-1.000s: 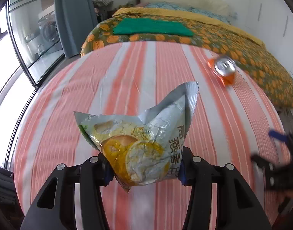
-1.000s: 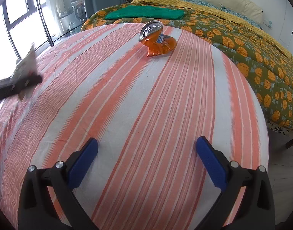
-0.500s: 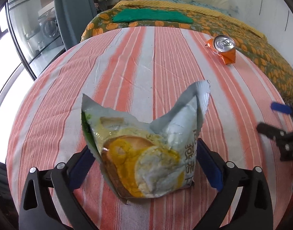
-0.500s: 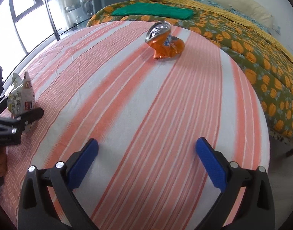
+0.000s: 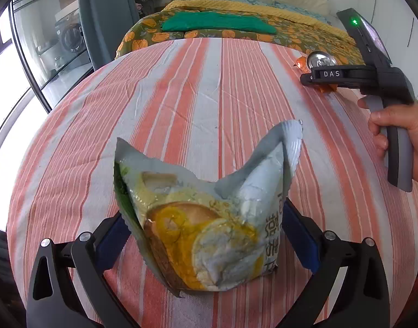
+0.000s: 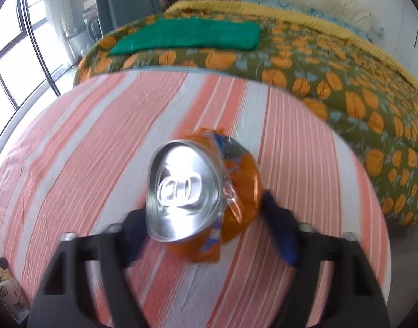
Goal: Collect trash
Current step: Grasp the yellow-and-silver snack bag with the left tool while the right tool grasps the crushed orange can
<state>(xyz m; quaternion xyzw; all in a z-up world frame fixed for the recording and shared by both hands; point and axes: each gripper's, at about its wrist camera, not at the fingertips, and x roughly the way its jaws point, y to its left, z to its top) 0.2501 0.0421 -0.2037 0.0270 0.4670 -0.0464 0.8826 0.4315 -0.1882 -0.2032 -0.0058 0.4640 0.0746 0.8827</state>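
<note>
From my left wrist camera, my left hand-held gripper (image 5: 203, 235) stands spread wide, its jaws having just been opening; the torn snack bag (image 5: 206, 218) sits upright on the counter (image 5: 181, 95) between the blue pads (image 5: 111, 242), and I can see no pad pressing on it. The bag takes up the lower middle of the view, its ragged open top pointing toward 12 o'clock. The counter wears an orange-and-white striped cloth. Out at 2 o'clock, my right hand (image 5: 400, 134) holds the grey handle of the right hand-held gripper (image 5: 318, 78), whose dark finger lies across the crushed orange soda can (image 5: 319, 60) near the far edge of the counter. Beyond the counter, at 12 o'clock, is a bed (image 5: 304, 35) with a flowered cover and a green folded cloth (image 5: 217, 24) on it.

From my right wrist camera, the picture is blurred. The crushed orange soda can (image 6: 203, 191) sits dead centre, its silver top tipped toward the lens, between the fingers of my right hand-held gripper (image 6: 206, 218). The jaws have just been closing in on it; the 3 o'clock pad (image 6: 280, 232) is right against the can's orange side, but whether both pads already pinch it I cannot tell. The snack bag (image 6: 6, 289) shows at the 8 o'clock edge. The bed (image 6: 345, 87) and green folded cloth (image 6: 187, 37) lie toward 12 o'clock.
</note>
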